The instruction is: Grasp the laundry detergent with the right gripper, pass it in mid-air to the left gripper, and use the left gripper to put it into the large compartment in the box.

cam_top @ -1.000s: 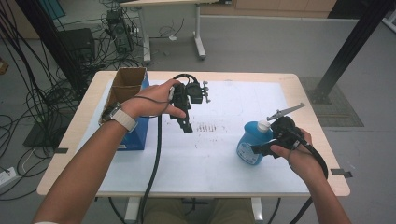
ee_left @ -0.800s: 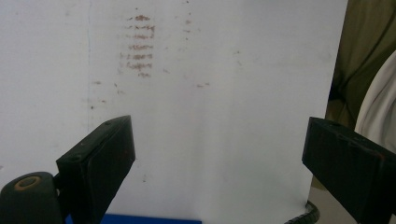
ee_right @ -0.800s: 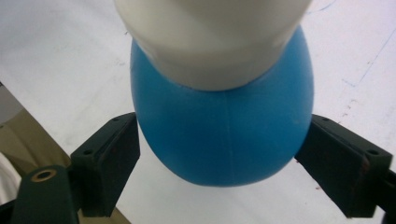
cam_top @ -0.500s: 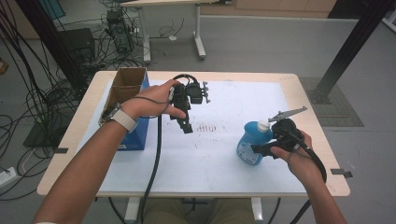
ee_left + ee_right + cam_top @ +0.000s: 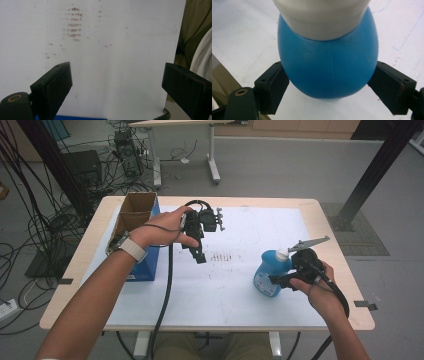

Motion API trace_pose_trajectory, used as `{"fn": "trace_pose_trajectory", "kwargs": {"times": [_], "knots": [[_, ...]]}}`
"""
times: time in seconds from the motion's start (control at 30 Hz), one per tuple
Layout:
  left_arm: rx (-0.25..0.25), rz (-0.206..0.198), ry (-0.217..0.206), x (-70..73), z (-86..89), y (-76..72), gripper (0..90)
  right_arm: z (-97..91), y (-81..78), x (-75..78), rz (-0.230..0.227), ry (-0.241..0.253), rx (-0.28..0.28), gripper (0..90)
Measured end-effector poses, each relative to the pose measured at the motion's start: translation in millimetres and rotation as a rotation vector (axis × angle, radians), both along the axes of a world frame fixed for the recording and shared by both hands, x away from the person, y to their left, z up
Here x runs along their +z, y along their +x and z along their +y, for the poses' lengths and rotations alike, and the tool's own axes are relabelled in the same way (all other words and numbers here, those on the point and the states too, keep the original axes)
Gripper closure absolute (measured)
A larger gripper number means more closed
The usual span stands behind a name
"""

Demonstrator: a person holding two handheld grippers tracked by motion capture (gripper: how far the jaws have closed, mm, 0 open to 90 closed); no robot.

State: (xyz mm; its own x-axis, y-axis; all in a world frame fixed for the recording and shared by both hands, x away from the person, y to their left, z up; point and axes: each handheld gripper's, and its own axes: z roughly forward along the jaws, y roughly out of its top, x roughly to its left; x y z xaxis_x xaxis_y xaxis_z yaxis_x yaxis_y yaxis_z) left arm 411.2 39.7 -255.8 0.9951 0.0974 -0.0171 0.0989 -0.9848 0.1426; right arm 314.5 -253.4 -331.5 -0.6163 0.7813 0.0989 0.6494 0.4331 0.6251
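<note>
Blue plastic with a white cap: the bottle (image 5: 270, 272) stands upright on the right half of the table, on the white sheet (image 5: 240, 290) that covers most of the top. The right gripper (image 5: 277, 280) comes at it from the person's side, one jaw on either flank of the round body. Its jaws have just been closing with the bottle between them; in the right gripper view the left pad looks to be touching the blue plastic (image 5: 327, 67) while the right one is at most just grazing it, so I cannot tell that the grip has bitten yet.

The left gripper (image 5: 200, 256) hangs over the middle of the sheet, well apart from the bottle, jaws wide with nothing between them. Below it the sheet carries a patch of short brownish smudges (image 5: 72, 25) in rows.

At the table's left end sits an open cardboard box (image 5: 132, 215) against a blue box (image 5: 145, 267). The tabletop's pale wooden edge (image 5: 345, 270) frames the sheet. Beyond lie grey floor, tangled black cables (image 5: 30, 215) at the left, and a second desk's legs (image 5: 212, 155).
</note>
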Motion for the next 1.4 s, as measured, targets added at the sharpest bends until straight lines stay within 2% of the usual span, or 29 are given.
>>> {"fn": "trace_pose_trajectory", "kwargs": {"times": [1.4], "knots": [[0.005, 0.004, -0.007, -1.5, 0.5, 0.7, 9.8, -1.1, 0.0, -12.3, -0.03, 0.027, -0.01, 20.9]]}}
